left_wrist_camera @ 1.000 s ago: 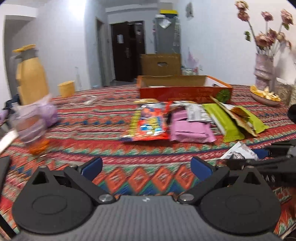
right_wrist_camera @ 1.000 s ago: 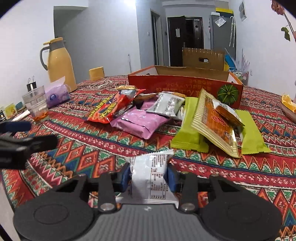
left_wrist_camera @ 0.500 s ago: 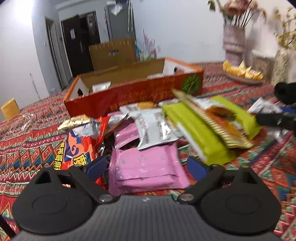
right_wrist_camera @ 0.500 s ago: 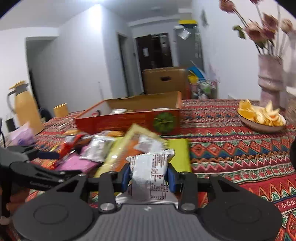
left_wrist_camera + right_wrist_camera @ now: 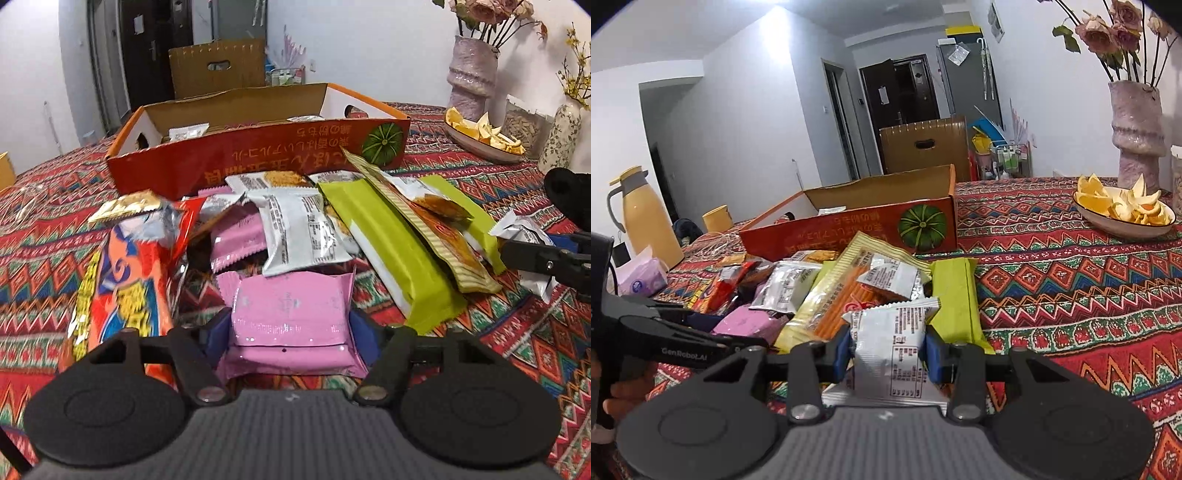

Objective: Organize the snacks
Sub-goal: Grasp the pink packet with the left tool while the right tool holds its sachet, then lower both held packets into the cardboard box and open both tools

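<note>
Left wrist view: left gripper (image 5: 290, 330), jaws just closed inward, pads touching a pink snack packet (image 5: 291, 321) at the near edge of the snack pile, where a second earlier it hung wide over bare patterned tablecloth (image 5: 517, 332). Right gripper (image 5: 888, 349) stays clenched on a white snack packet (image 5: 888, 354). Beyond: orange cardboard box (image 5: 258, 158), peel dish (image 5: 1123, 218), vase (image 5: 1137, 136), yellow thermos (image 5: 646, 221), dark door (image 5: 901, 110).
</note>
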Available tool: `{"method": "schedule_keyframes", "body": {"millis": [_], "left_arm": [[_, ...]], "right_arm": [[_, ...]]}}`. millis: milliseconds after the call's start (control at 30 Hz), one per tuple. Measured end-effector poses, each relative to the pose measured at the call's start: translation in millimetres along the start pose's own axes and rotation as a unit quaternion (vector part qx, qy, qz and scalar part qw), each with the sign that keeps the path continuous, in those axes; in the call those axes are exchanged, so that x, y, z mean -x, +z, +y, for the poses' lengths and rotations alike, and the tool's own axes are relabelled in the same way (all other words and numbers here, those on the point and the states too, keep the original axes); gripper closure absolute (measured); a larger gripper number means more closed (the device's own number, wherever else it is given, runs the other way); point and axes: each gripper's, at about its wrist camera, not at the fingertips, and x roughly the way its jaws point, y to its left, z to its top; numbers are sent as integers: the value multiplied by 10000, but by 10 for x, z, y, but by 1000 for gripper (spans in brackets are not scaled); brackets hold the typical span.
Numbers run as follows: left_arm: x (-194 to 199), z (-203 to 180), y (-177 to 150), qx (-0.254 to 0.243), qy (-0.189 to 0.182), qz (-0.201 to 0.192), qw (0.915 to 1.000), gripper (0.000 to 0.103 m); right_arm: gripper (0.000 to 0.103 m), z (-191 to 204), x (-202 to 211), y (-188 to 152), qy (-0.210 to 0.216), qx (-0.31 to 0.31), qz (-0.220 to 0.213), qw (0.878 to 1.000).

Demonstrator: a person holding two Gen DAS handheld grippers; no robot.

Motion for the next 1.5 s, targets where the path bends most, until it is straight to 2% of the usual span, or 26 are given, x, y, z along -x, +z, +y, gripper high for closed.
{"method": "schedule_keyframes", "body": {"millis": [300, 467, 667, 833, 1000, 1167, 1367, 1500], "left_arm": [[855, -114, -495, 814, -36, -393, 9959, 35], [1234, -93, -720, 947, 172, -524, 9940, 35], [1487, -37, -774, 934, 295, -809, 9919, 35], [1550, 73, -633, 955, 333, -991, 9899, 35], [1561, 297, -161, 939, 187, -1315, 9867, 34], [1286, 532, 540, 821, -33, -1561, 9843, 34], [577, 771, 1535, 773, -189, -1528, 9850, 34], [-152, 872, 2164, 799, -279, -1171, 9895, 34]], "right_arm": [[63, 163, 413, -173, 47, 227, 42, 9997], [63, 309, 653, -339, 124, 354, 114, 9992], [63, 425, 835, -420, 128, 358, 55, 9993], [63, 454, 864, -283, 72, 491, 9, 9988], [63, 397, 841, 136, 384, 696, -174, 9967], [63, 271, 580, 809, 735, 822, -362, 9932], [63, 104, -232, 1749, 861, 702, -429, 9929], [63, -38, -1129, 2278, 757, 409, 14, 9963]]}}
